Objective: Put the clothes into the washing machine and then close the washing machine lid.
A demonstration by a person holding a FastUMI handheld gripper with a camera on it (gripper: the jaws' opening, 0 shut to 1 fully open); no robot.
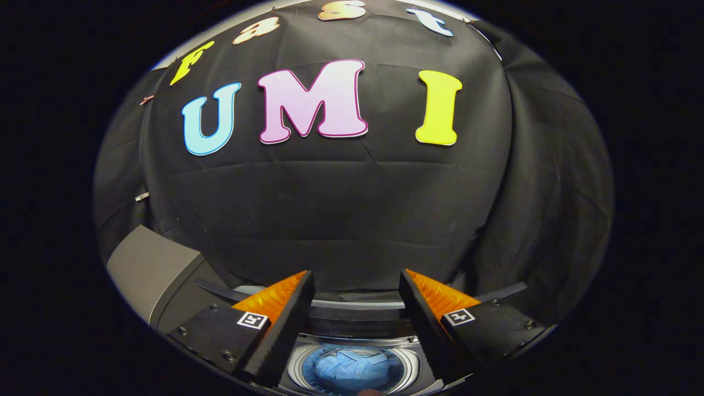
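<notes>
Gripper [356, 286] held above the washing machine [165, 275], looking toward the booth's black cloth wall; fingers spread wide apart, nothing between them, nothing gripped; light blue shirt [352, 369] lies crumpled inside the washing machine's drum [300, 366], below the gap between the two fingers and well apart from both tips; drum rim rings the shirt on all visible sides; washing machine's grey lid [146, 269] stands raised, off to the left of the drum and beyond the left finger [286, 313]; right finger [423, 313] sits over the drum's right edge; cloth wall hangs just behind the machine.
</notes>
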